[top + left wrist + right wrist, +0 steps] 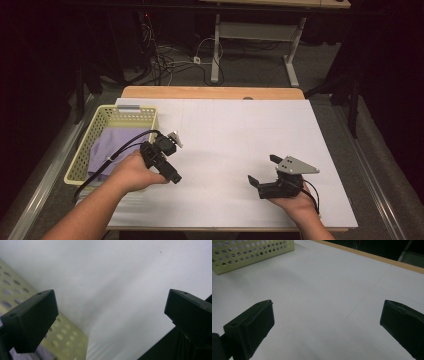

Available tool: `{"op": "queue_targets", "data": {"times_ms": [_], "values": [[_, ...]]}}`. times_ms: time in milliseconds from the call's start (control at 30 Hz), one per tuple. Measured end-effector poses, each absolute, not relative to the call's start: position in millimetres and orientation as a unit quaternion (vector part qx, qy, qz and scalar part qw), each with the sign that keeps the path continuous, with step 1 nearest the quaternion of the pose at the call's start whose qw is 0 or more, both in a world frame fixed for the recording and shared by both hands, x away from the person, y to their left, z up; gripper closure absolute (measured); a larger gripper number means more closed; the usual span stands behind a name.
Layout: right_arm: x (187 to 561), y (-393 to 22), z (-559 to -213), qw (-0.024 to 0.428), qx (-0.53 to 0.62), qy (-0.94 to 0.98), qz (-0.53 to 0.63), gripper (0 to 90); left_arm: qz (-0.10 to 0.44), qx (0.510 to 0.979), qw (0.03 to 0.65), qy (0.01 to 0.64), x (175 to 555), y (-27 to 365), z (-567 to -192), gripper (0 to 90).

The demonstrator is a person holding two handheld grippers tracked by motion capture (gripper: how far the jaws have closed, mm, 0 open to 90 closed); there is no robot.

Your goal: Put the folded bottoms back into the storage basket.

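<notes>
The left tool, jaws spread and empty, hovers just beside the yellow basket holding the purple cloth, far nearer than the right tool, likewise released, across the bench.

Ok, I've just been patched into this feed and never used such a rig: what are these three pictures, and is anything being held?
No robot arm here: a person holds a two-jaw tool in each hand. The high view looks down on the white table. The left gripper sits beside a pale yellow perforated basket with a purple cloth inside. The right gripper hovers over bare table. The other two pictures come from cameras riding on each gripper, looking along its black jaws. Both pairs of jaws stand wide apart with nothing between them, so nothing is held.
</notes>
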State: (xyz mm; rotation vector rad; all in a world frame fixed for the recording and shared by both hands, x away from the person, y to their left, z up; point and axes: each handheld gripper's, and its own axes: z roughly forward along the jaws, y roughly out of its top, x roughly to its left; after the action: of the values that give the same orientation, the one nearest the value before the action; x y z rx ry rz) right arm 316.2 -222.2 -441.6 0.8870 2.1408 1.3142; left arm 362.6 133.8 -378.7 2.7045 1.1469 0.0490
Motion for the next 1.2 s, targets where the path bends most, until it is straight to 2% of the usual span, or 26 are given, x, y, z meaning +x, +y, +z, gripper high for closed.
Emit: {"op": "queue_targets", "data": {"times_ms": [300,600,967,1200], "values": [[303.7,-238.9,-443.0,0.243,0.333,0.769,0.489,0.4,0.018,0.908,0.169,0.383,361.6,115.9,-400.9,0.0],[297.1,-248.6,-454.0,0.246,0.348,0.756,0.497,0.4,0.038,0.906,0.185,0.378,362.4,103.9,-429.5,0.0],[295.0,-259.1,-470.8,0.233,0.356,0.759,0.493,0.4,0.051,0.895,0.254,0.363,358.4,100.4,-463.0,0.0],[293.8,-260.9,-472.7,0.236,0.354,0.758,0.494,0.4,0.059,0.869,0.332,0.361,354.3,107.6,-476.5,0.0]]}}
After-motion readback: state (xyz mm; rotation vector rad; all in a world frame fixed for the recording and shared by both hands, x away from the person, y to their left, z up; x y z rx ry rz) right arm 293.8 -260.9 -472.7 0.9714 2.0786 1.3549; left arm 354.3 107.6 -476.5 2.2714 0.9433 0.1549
